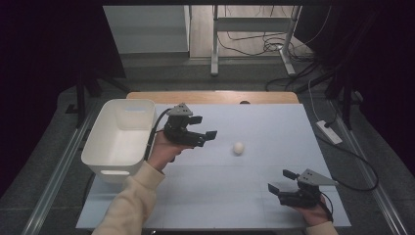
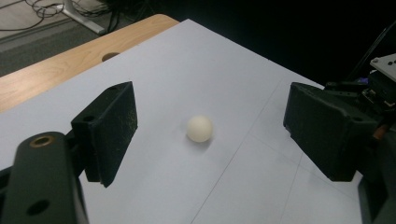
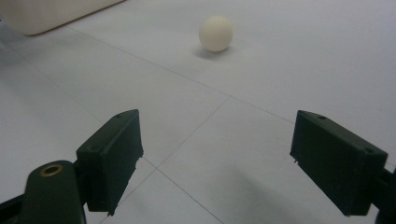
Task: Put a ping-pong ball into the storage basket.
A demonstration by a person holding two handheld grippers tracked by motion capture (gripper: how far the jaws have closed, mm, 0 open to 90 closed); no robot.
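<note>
The small white ball (image 1: 238,148) lies near the middle of the desk (image 1: 274,122), just ahead of the left gripper (image 1: 204,133), whose fingers (image 2: 109,130) stand wide open and empty, while the right gripper (image 1: 282,181), also open and empty, waits farther away near the front edge.

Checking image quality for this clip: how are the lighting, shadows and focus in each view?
High view: dim, dark edges, ball slightly soft. Left gripper view: ball sharp, faint shadow, near jaws soft. Right gripper view: ball mildly blurred, soft shadow beneath.
</note>
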